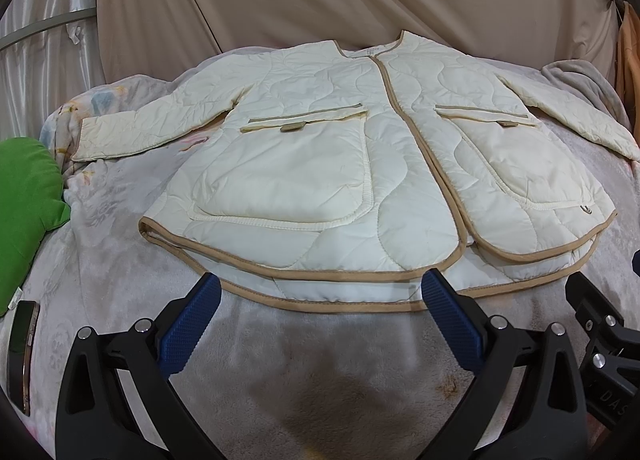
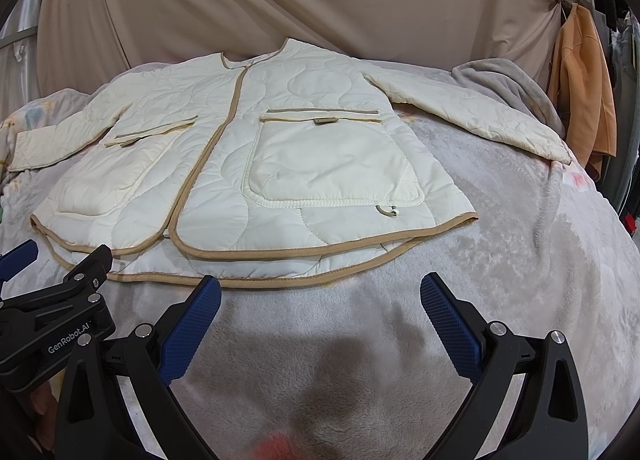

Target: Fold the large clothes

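A big white jacket (image 1: 340, 164) lies flat on a gray blanket (image 1: 320, 360), front side up, with both sleeves spread out wide. It has tan trim along the edges and two large pockets. In the left camera the jacket fills the middle, with its bottom hem at 6 o'clock and its collar at 12 o'clock.

The left claw (image 1: 320, 320) has its two blue fingers (image 1: 192, 328) wide apart. It holds nothing, and its tips sit just beside the hem.

The right claw (image 2: 320, 320) is wide apart too and holds nothing. It is near the hem.

A green pillow (image 1: 28, 220) is at 9 o'clock, and a phone (image 1: 22, 352) lies at 8 o'clock. An orange cloth (image 2: 584, 100) hangs at 2 o'clock in the right camera.
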{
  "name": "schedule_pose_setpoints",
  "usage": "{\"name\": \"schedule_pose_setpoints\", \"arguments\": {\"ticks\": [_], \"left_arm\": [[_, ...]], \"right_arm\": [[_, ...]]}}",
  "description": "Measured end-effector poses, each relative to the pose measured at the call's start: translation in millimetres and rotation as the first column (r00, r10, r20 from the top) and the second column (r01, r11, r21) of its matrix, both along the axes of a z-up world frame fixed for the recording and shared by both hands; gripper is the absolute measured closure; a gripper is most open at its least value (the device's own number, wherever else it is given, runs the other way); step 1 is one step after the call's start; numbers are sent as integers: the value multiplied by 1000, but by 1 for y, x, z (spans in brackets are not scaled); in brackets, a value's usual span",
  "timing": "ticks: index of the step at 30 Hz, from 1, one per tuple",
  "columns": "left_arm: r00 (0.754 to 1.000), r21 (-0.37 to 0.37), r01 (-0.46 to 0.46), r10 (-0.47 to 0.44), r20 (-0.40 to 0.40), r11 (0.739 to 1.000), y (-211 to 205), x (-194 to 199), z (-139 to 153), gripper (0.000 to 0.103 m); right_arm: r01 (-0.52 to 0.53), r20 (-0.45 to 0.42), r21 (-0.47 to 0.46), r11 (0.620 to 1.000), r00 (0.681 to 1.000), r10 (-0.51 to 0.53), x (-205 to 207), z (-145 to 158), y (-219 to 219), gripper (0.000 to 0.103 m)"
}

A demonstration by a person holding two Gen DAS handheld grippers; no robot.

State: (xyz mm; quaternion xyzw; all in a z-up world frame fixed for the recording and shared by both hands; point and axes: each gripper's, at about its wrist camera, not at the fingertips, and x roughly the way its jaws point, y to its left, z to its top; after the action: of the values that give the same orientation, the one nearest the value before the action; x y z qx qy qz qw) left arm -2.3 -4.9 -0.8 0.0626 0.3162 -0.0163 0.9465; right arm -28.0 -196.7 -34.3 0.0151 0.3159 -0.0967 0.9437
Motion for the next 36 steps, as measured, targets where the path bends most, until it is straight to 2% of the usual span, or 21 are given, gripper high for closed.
{"name": "schedule_pose_setpoints", "arguments": {"ticks": [28,32,34,36], "left_arm": [[1000,-1,0,0,-5,1000,0,1,0,5],[997,2,-10,10,-71,1000,0,6,-7,5],[994,-22,18,-20,-107,1000,1,6,-11,5],[995,-35,29,-33,-98,999,4,3,-10,5]], "right_arm": [[0,0,2,1000,1000,0,0,-2,1,5],[-2,-4,37,999,1000,3,1,1,-7,5],[-5,-7,81,997,1000,5,0,4,-16,5],[8,-12,123,992,1000,-6,1,10,-35,5]]}}
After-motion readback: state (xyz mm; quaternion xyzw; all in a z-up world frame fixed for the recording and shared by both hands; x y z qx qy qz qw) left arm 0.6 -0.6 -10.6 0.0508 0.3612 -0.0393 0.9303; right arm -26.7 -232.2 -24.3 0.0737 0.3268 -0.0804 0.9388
